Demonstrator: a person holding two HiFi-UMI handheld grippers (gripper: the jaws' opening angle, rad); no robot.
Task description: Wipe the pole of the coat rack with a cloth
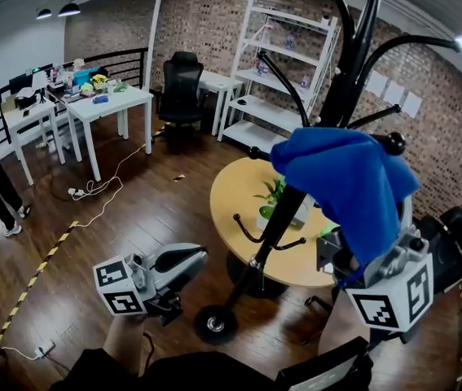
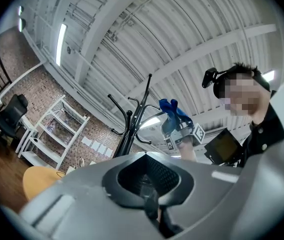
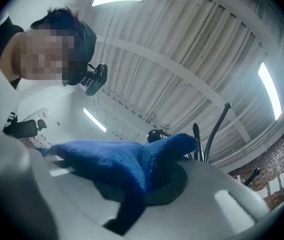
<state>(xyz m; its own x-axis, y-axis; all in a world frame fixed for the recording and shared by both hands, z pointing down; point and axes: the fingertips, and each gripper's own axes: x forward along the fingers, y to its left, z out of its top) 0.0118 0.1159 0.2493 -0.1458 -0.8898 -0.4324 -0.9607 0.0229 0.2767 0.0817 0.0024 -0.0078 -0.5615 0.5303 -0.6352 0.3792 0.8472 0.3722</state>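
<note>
- Cloth (image 1: 346, 187): blue and fluffy, bunched into a peak and clenched in the 2 fingers of the right gripper (image 1: 381, 261), which is raised at the right of the head view with its marker cube toward the camera.
- In the right gripper view the cloth fills the gap between the fingers and spills over the front of the gripper, 1 corner hanging down.
- In the head view the cloth overlaps the black pole (image 1: 278, 226) of the coat rack about halfway up, below the curved upper hooks. The left gripper view shows a gap between cloth and pole, so the cloth is near the pole and not on it.
- The left gripper (image 1: 194, 257) is low at the left of the head view, near the rack's round base (image 1: 214, 322). Its fingers are closed together with nothing between them and point up toward the rack and the ceiling.
- The base stands on the wooden floor (image 1: 149, 210) just beside the near left edge of the round yellow counter (image 1: 231, 194).
- A small green plant in a white pot (image 1: 265, 218) stands on the counter, just beside the pole in the head view.
- Farther back are a white shelf (image 1: 283, 72) against the brick wall, a black office chair (image 1: 180, 88) and a white desk (image 1: 108, 108) with clutter on it.
</note>
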